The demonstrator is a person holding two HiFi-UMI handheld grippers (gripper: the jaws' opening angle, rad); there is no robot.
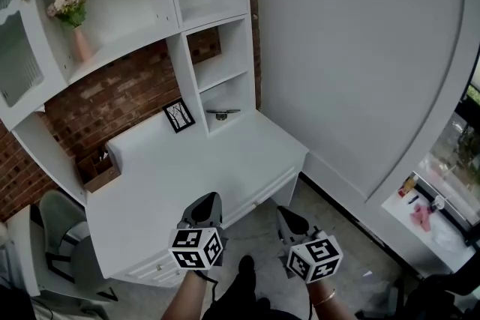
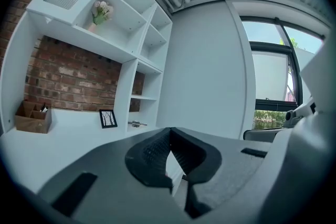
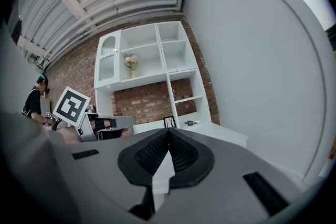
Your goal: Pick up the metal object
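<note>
The metal object lies in the lowest cubby of the shelf, just above the middle of the head view, at the back of the white desk. Your left gripper and right gripper, at the bottom of the frame, are well apart from it. Both have their jaws together and hold nothing. The object looks small, stiff and probably slick. Open up and pinch across its thicker middle.

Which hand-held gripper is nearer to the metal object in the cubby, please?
Left. The left hand-held gripper is over the desk's front edge, facing the metal object; the right hand-held gripper is farther, beyond the desk's edge.
</note>
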